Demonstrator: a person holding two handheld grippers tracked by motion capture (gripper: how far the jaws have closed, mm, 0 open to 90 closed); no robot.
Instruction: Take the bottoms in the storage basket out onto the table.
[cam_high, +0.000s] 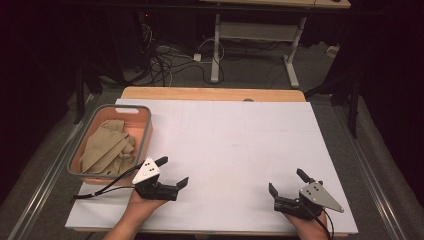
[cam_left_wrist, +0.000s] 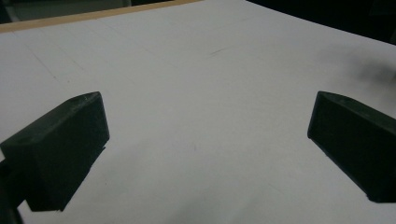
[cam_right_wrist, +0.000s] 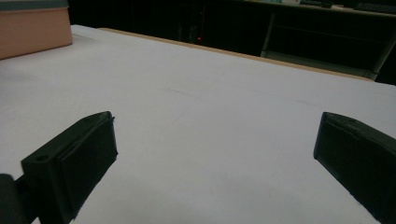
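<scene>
Both grippers are rested on the near edge of the white tabletop (cam_high: 230, 145), fingers spread wide with nothing between them: left gripper (cam_high: 173, 172) just beside the near right corner of the basin (cam_high: 144, 137), right gripper (cam_high: 287, 183) well apart at the near right. The tan cloth (cam_high: 107, 147) is seen crumpled inside the basin at the near left. Risks judged: the basin wall may be clipped by the left fingers on entry, since it stands between them and the cloth; only a top fold may be pinched; the light basin may be dragged along if the cloth snags on its rim.
</scene>
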